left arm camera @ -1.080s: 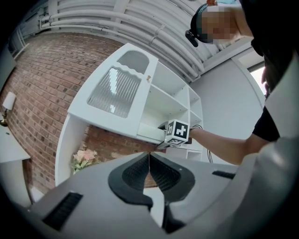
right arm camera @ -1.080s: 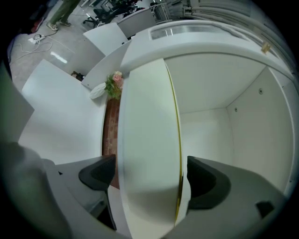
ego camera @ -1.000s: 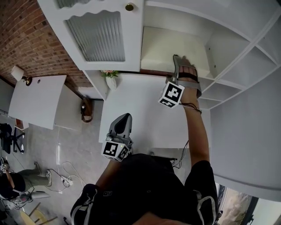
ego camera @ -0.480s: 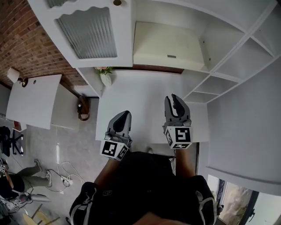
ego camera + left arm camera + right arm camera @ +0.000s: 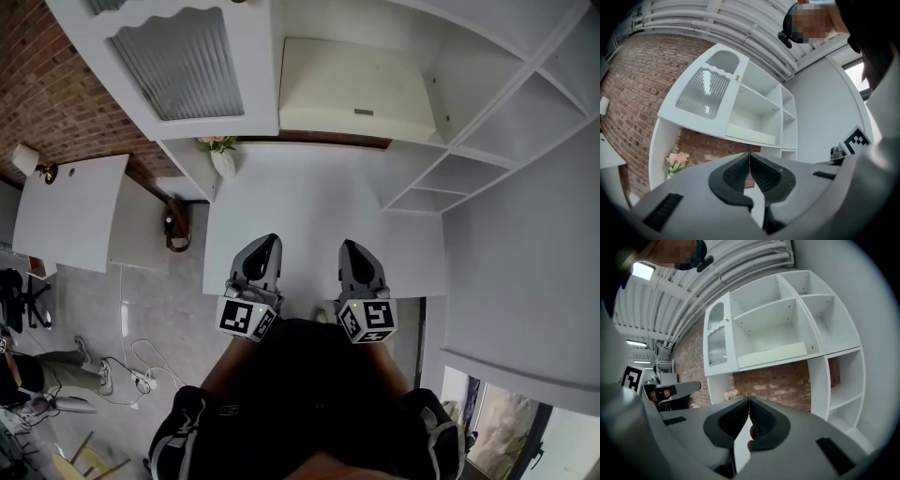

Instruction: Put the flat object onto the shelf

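The flat cream-white object (image 5: 354,88) lies on the shelf (image 5: 441,112) of the white cabinet, in the compartment right of the ribbed glass door (image 5: 176,58). It also shows as a pale slab (image 5: 772,355) in the right gripper view and as a thin pale slab (image 5: 751,134) in the left gripper view. My left gripper (image 5: 263,255) and right gripper (image 5: 356,262) hang side by side low over the white table (image 5: 309,216), far from the shelf. Both have their jaws closed together with nothing between them (image 5: 749,165) (image 5: 748,411).
A small vase of pink flowers (image 5: 221,155) stands at the table's back left. Brick wall (image 5: 56,103) runs behind the cabinet. Open cubbies (image 5: 441,178) sit at the right of the cabinet. A second white desk (image 5: 66,211) and cables on the floor (image 5: 122,370) lie to the left.
My right gripper let go of the flat object on the shelf, drew back and down to beside the left gripper, and shut empty. The left gripper barely moved.
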A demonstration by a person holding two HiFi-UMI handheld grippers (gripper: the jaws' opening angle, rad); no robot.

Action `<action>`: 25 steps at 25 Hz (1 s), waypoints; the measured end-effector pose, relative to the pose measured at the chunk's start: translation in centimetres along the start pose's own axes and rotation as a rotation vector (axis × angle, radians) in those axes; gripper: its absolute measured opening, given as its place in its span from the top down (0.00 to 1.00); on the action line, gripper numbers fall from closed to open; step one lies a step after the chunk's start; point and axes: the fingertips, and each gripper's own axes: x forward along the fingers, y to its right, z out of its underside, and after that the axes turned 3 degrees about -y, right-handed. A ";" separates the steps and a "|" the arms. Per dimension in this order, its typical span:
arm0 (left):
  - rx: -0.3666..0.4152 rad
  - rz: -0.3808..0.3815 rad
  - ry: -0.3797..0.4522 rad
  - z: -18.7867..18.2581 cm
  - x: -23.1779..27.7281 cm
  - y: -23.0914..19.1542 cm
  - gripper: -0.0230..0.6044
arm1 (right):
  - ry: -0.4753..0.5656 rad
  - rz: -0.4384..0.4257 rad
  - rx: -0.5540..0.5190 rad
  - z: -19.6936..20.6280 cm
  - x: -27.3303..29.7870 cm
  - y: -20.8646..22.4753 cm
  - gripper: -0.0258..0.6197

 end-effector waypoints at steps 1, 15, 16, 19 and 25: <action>0.001 -0.002 -0.001 0.0 0.0 0.0 0.94 | 0.001 0.003 -0.009 0.2 -0.1 0.0 0.91; 0.003 -0.009 -0.001 0.1 -0.3 -0.1 0.94 | 0.010 -0.011 -0.053 0.3 -0.5 -1.2 0.92; 0.003 -0.010 -0.001 0.2 -0.4 -0.1 0.94 | 0.010 -0.010 -0.054 0.3 -0.5 -1.1 0.92; 0.004 -0.010 -0.002 0.1 -0.4 -0.2 0.94 | 0.011 -0.004 -0.059 0.2 -0.4 -0.9 0.92; 0.001 -0.011 -0.001 0.0 -0.8 -0.3 0.94 | 0.013 0.003 -0.074 0.0 -0.5 -0.9 0.92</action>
